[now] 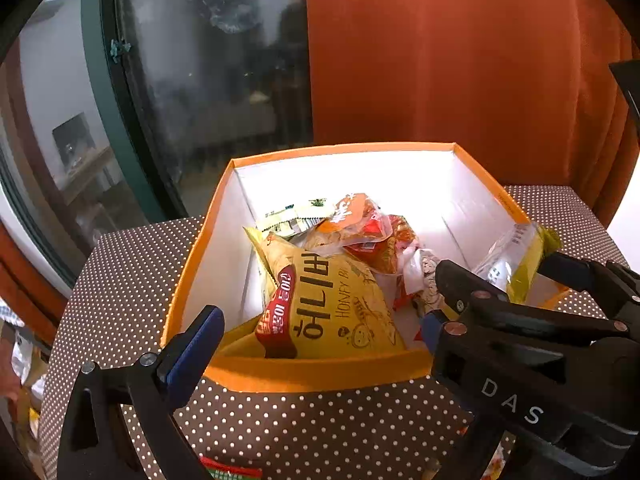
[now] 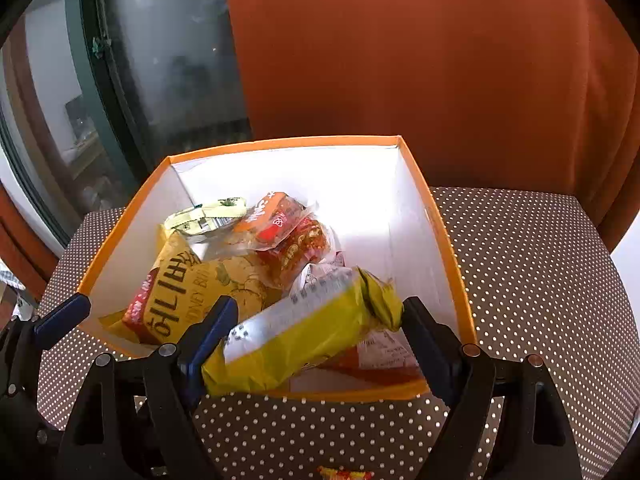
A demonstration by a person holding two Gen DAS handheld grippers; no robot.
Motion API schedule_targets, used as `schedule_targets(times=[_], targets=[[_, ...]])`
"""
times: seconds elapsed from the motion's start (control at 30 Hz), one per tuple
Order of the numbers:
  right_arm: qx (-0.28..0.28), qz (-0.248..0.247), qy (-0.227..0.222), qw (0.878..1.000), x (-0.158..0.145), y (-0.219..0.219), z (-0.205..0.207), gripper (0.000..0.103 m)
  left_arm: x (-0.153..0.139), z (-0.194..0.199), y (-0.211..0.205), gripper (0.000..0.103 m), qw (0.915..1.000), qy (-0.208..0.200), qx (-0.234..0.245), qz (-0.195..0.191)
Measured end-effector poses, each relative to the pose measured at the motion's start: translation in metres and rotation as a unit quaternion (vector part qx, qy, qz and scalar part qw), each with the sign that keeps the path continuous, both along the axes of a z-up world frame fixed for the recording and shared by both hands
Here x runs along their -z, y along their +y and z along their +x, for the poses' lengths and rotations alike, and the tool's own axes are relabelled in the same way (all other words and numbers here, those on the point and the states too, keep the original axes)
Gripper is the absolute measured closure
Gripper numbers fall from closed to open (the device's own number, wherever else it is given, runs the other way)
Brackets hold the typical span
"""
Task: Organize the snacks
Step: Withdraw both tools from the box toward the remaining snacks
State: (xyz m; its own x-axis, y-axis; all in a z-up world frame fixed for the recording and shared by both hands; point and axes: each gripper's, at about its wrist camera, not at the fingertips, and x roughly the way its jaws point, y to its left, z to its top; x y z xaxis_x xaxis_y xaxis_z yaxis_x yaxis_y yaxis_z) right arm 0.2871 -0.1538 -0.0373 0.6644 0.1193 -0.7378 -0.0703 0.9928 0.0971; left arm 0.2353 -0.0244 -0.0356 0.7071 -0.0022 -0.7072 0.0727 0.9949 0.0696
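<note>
Orange curtain hangs behind a table under a brown cloth with white dots, and a dark window sits to the left of it. On the cloth stands an orange box with white inner walls, open at the top. Inside it lie several snacks: a big yellow honey-butter bag toward the near left, a pale green packet at the back, and an orange-red pack leaning over a red one in the middle.

My left gripper stands wide open at the near wall of the box, with nothing pressed between its blue pads; the big yellow bag lies in the box beyond them.

My right gripper hangs over the near right part of the box with a yellow-green pack between its fingers. The left pad touches the pack's near end and the right one meets its crumpled far end. The pack is tilted, its lower end over the near rim, and I cannot tell whether I am squeezing it or it is only resting there.

A red-striped wrapper lies on the cloth just in front of the box.
</note>
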Motion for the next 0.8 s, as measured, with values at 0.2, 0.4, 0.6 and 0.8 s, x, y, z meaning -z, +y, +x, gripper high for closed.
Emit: schedule_targets(times=[0.2,0.4,0.6,0.8], targets=[[-0.002,0.006,-0.016,1.000,-0.016,-0.006,-0.019,0.017,-0.016,-0.020,-0.001,0.002,0.9998,-0.020,0.005,-0.005],[-0.006,0.004,-0.040,0.999,-0.035,-0.011,-0.039,0.017,-0.033,-0.040,-0.002,0.002,0.9988,-0.047,0.005,-0.011],[-0.009,-0.014,-0.049,0.999,-0.042,-0.006,-0.036,0.017,-0.038,-0.044,0.000,0.001,0.9987,-0.051,-0.004,-0.009],[-0.017,-0.002,-0.066,0.998,-0.049,-0.005,-0.047,0.017,-0.044,-0.054,0.003,0.001,0.9977,-0.066,-0.011,-0.012]])
